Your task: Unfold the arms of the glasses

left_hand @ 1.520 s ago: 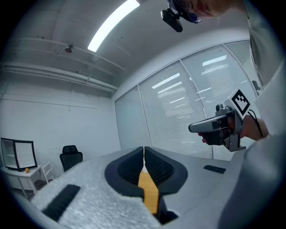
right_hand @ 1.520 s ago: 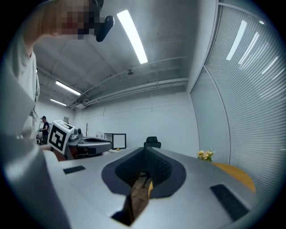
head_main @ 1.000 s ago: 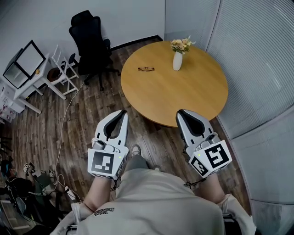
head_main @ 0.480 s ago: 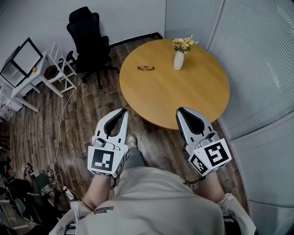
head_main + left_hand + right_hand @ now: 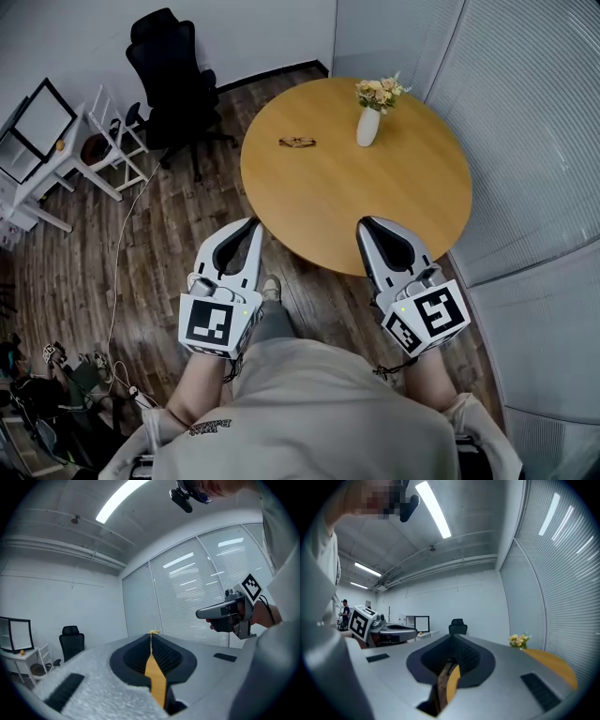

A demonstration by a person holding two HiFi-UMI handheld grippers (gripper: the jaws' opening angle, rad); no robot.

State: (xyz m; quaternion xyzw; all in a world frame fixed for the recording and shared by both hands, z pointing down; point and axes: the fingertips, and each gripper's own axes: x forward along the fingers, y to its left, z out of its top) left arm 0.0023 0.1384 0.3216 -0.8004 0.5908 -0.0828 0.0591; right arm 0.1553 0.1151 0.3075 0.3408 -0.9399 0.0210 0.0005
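On the far left of a round, smooth wooden table (image 5: 375,197), the thin-framed glasses (image 5: 297,142) lie flat, long axis running left to right, near a white vase (image 5: 367,127) of flowers. Left gripper (image 5: 251,227) and right gripper (image 5: 366,225) hover by the near edge, jaws closed and empty.

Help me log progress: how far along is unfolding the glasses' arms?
Done: nothing. The glasses lie untouched on the far side of the round table. In hand: nothing; the left gripper and right gripper are shut, empty, by its near edge. Left: reach, grip, unfold both arms.
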